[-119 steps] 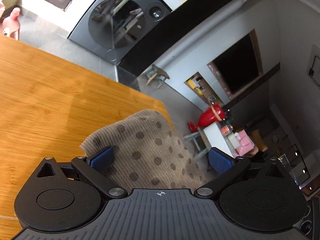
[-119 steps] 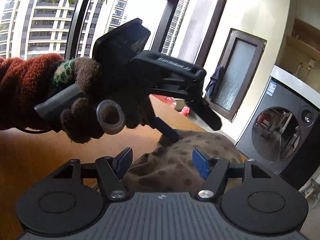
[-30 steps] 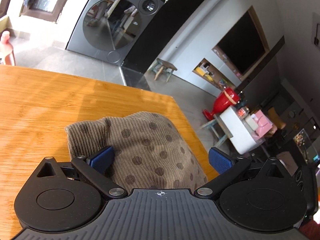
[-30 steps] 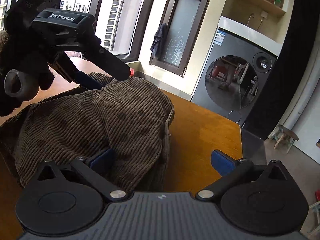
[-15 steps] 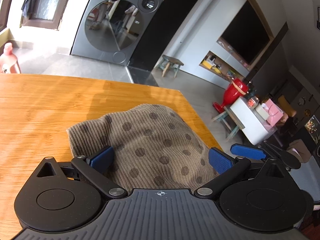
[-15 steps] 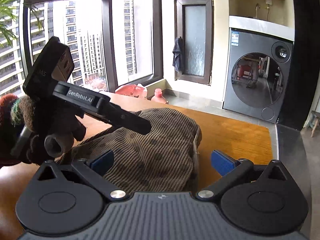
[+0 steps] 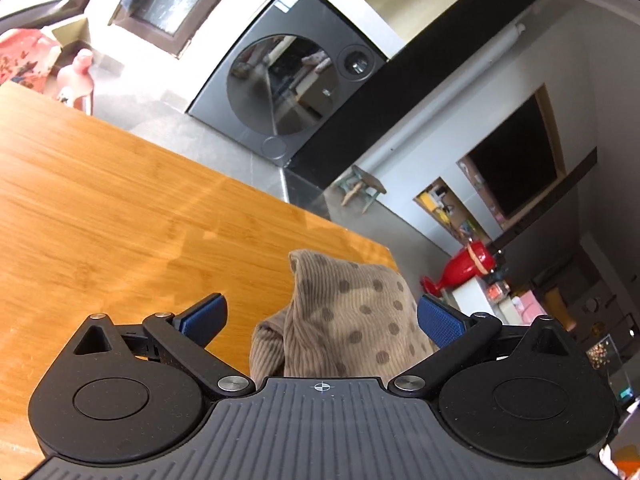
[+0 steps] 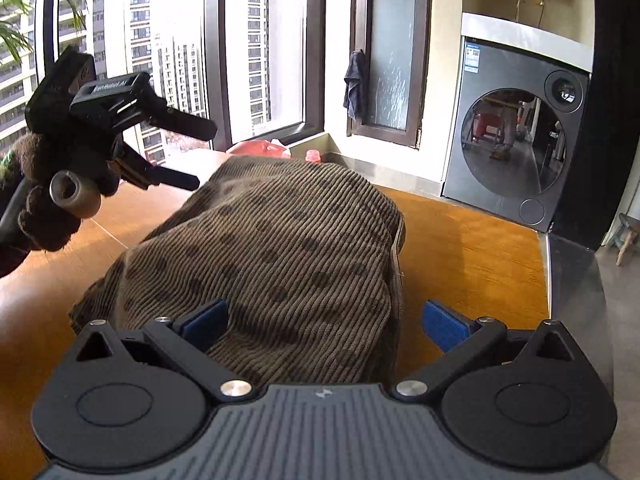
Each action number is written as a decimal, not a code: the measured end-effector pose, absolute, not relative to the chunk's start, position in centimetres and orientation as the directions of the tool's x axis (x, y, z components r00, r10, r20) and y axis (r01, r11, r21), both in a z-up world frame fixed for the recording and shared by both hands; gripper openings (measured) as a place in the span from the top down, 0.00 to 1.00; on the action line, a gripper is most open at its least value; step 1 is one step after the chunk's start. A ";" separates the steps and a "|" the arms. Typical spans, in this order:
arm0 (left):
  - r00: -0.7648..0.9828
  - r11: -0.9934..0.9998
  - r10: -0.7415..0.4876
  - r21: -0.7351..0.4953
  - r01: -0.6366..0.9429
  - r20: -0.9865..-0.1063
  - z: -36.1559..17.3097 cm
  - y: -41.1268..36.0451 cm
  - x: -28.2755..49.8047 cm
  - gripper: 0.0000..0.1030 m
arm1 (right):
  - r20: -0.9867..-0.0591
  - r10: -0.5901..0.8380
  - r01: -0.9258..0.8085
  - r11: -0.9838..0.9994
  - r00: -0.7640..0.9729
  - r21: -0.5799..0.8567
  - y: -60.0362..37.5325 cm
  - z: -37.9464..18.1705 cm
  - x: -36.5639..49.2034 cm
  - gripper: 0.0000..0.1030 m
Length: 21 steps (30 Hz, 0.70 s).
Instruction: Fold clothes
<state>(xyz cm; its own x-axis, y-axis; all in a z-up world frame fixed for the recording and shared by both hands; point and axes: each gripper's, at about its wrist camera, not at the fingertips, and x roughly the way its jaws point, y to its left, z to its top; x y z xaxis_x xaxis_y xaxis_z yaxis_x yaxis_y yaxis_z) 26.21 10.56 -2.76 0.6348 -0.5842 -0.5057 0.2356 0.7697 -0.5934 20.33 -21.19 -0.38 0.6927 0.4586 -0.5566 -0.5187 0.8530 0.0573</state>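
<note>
The brown dotted corduroy garment sits bunched in a lumpy heap near the worktop corner. My right fingers are spread wide and empty, straddling its near edge, so that hand's clearly closer. My left fingers are open too and hang up off the heap, which lies ahead and slightly right of them. Heap runs away from my right hand.

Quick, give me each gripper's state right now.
Left gripper: open, holding nothing; polka-dot garment sits between its fingers.
Right gripper: open, over the same garment.
</note>
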 end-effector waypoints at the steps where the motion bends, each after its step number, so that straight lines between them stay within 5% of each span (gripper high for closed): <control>1: 0.627 0.773 -0.585 -0.588 0.239 -0.515 -2.9 10.4 25.8 0.00 | -0.541 0.484 -0.512 0.852 0.688 0.111 -22.0 0.0 20.4 0.00; 6: 0.585 0.789 -0.586 -0.559 0.254 -0.561 -3.4 9.9 23.8 0.01 | -0.575 0.488 -0.376 0.873 0.657 0.311 -24.6 -1.4 22.8 0.00; 7: 0.576 0.792 -0.586 -0.553 0.258 -0.570 -3.5 9.8 23.4 0.09 | -0.592 0.472 -0.347 0.882 0.654 0.319 -24.8 -1.9 23.2 0.02; 8: 0.568 0.795 -0.585 -0.547 0.261 -0.579 -3.6 9.7 23.0 0.24 | -0.604 0.462 -0.328 0.887 0.650 0.326 -24.7 -2.3 23.6 0.11; 12: 0.535 0.806 -0.581 -0.525 0.273 -0.613 -3.9 9.3 21.4 0.33 | -0.584 0.519 -0.403 0.854 0.624 0.328 -21.5 -2.5 25.5 0.33; 21: 0.638 0.853 -0.455 -0.509 0.113 -0.621 -3.9 17.3 20.7 0.37 | -0.546 0.635 -0.536 0.766 0.546 0.355 -12.4 -3.3 30.7 0.31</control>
<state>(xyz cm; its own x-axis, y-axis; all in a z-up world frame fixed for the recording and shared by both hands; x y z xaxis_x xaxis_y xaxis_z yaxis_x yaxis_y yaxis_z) 20.69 17.26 -3.87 0.6382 -0.4554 -0.6207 0.1133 0.8530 -0.5095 30.71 -12.41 -3.31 0.5464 0.6347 -0.5464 -0.5355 0.7664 0.3547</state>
